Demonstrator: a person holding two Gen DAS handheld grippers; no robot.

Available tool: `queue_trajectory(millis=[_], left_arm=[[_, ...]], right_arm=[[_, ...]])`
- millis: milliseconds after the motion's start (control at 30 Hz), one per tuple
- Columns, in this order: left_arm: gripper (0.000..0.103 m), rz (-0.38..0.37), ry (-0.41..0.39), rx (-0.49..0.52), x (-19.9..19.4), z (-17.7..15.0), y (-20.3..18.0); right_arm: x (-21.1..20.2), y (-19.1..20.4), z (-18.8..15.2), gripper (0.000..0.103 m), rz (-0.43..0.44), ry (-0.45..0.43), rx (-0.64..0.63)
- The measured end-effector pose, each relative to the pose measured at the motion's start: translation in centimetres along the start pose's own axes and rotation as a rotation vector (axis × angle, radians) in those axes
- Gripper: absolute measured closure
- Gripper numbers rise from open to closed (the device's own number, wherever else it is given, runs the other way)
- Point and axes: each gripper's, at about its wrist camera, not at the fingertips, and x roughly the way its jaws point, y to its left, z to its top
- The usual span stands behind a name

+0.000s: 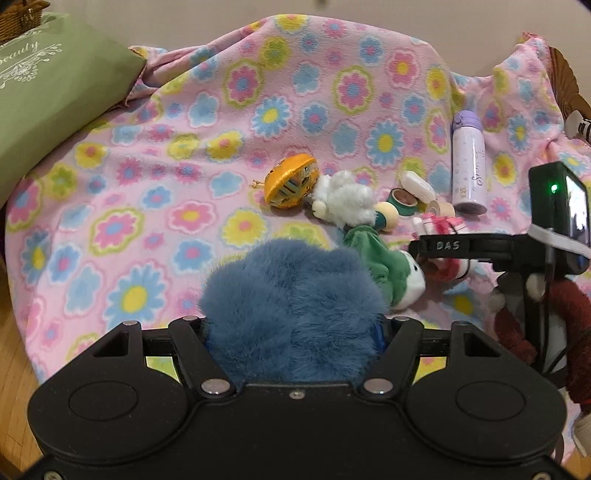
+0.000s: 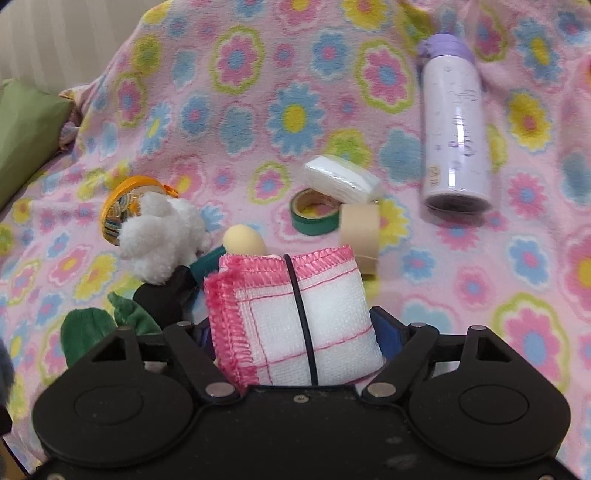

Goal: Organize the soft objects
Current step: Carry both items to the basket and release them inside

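Note:
A fluffy blue plush [image 1: 291,291] fills the jaws of my left gripper [image 1: 291,317], which is shut on it above the flowered pink blanket [image 1: 184,155]. My right gripper [image 2: 297,332] is shut on a folded white cloth with pink edging [image 2: 291,314], bound by a black band. In the left wrist view the right gripper [image 1: 443,245] reaches in from the right, beside a green and white plush [image 1: 384,262]. A white plush [image 2: 162,236] lies just beyond it, and a red plush [image 1: 565,314] sits at the far right.
Hard items lie among the plushes: an orange tin [image 1: 291,181], a purple bottle [image 2: 456,122], green tape [image 2: 314,214], beige tape [image 2: 360,229], a tissue pack [image 2: 343,179]. A green cushion [image 1: 55,96] borders the blanket on the left, with a wicker basket [image 1: 18,14] behind it.

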Motion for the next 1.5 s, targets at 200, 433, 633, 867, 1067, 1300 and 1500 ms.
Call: queue_trajectory(millis=[200,433,633,867,1067,1300,1500], left_arm=[[0.038,-0.008,-0.024,-0.012,-2.3,-1.0,0.0],[0.038,-0.021,-0.052,-0.005,-5.5,-2.9,-0.5],[0.038,-0.035,-0.069,0.002,-8.4,-4.6,-1.0],[0.038,-0.065,-0.066,-0.008,-11.4,-6.8,-1.2],[0.038,-0.104,-0.025,0.018,-12.0,-8.4,-1.9],[0.038,-0.1,0.017,0.013,-11.6,-9.6,-1.9],[0.038,-0.088,0.041,-0.005,-11.3,-10.0,-1.7]], right_arm=[[-5.2,-1.0,-0.1,0.024,-0.027,-0.039,0.072],[-13.9,-0.5,-2.5,0.024,0.023,-0.095,0.136],[-20.7,1.0,-6.8,0.024,0.079,-0.148,0.118],[-26.8,1.6,-11.8,0.023,0.117,-0.196,0.125],[-28.4,1.1,-14.4,0.023,0.103,-0.145,0.126],[-28.0,1.2,-16.9,0.023,0.09,-0.063,0.149],[-27.5,1.5,-17.1,0.023,0.086,-0.026,0.147]])
